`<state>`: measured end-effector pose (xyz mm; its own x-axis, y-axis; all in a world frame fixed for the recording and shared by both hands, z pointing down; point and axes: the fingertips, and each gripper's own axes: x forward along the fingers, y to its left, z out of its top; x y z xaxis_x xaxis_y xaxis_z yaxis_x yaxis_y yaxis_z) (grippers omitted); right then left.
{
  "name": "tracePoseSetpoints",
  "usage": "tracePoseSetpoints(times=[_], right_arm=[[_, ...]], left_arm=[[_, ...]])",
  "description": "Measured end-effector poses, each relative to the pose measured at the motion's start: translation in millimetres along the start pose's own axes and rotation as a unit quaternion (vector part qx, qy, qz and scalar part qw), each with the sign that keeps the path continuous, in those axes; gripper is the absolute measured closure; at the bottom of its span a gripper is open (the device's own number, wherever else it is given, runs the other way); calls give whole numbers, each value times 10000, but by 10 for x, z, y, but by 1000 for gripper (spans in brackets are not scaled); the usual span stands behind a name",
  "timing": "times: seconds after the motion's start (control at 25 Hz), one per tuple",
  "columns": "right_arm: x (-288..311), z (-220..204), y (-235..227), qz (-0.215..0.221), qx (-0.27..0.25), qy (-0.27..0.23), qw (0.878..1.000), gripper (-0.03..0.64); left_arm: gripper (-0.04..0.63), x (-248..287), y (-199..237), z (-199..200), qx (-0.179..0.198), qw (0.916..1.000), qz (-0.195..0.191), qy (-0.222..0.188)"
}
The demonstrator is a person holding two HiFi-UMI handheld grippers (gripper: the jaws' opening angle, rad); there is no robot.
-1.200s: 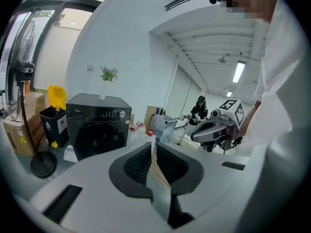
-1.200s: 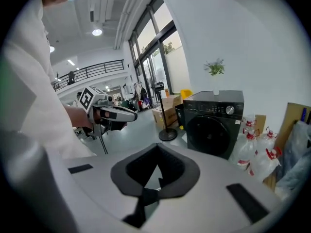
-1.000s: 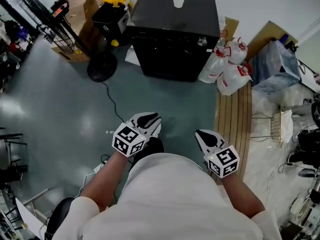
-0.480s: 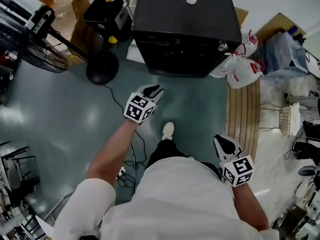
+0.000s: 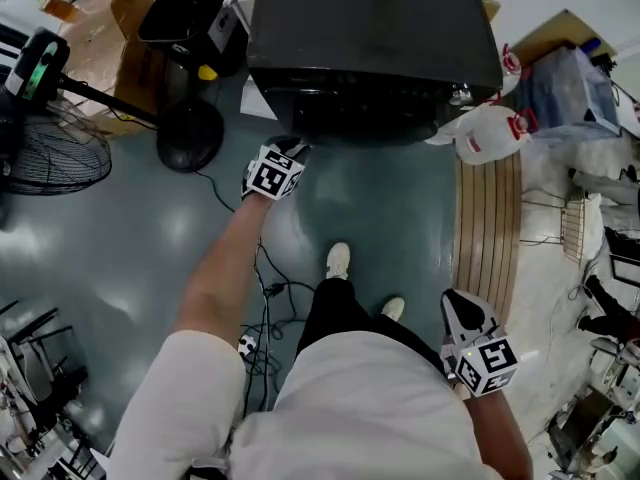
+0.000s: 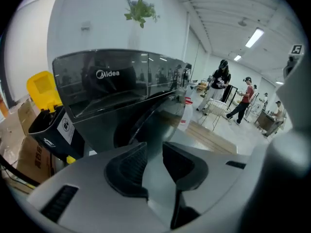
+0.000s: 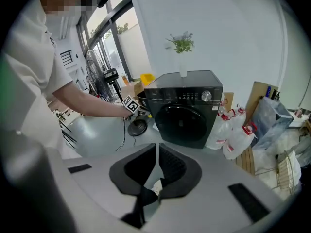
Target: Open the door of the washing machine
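Observation:
The black front-loading washing machine (image 5: 370, 58) stands at the top of the head view, and its round door (image 7: 187, 123) is closed. My left gripper (image 5: 293, 146) is stretched out low at the machine's front left corner. In the left gripper view the left gripper (image 6: 154, 147) points at the dark door (image 6: 146, 125); its jaws are opening with nothing between them. My right gripper (image 5: 460, 301) hangs back by my right hip, far from the machine. The right gripper (image 7: 157, 147) has its jaws together and holds nothing.
A standing fan (image 5: 60, 138) and its round base (image 5: 190, 133) are left of the machine, with cardboard boxes (image 5: 110, 18) and a yellow-and-black appliance (image 5: 185, 8) behind. White jugs (image 5: 490, 133) and a slatted wooden board (image 5: 488, 228) lie to the right. Cables (image 5: 265, 298) trail by my feet.
My left arm has reached forward and down from my waist to the machine's front left corner. I have stepped closer to the machine. The right gripper has dropped back beside my hip.

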<state>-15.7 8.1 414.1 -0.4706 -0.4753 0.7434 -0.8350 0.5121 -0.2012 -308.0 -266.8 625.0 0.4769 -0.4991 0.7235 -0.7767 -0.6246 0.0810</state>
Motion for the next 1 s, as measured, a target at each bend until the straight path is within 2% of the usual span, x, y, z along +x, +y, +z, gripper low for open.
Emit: tracePoseSetpoints(times=[0.28, 0.4, 0.6, 0.8, 1.0], right_arm=[[272, -41, -140, 44, -48, 405, 9992, 586], [439, -10, -180, 131, -186, 502, 9985, 586], [623, -69, -258, 231, -80, 667, 9975, 586], [662, -109, -331, 147, 89, 716, 9973, 586], [682, -145, -370, 113, 175, 722, 9972, 586]], left_arm=[[482, 538, 387, -14, 435, 9984, 78, 353], [479, 704, 516, -48, 666, 9961, 103, 571], [476, 909, 662, -104, 1167, 9893, 116, 869], [472, 1046, 659, -170, 1447, 9839, -148, 1040], [485, 1094, 622, -197, 1500, 9819, -433, 1071]])
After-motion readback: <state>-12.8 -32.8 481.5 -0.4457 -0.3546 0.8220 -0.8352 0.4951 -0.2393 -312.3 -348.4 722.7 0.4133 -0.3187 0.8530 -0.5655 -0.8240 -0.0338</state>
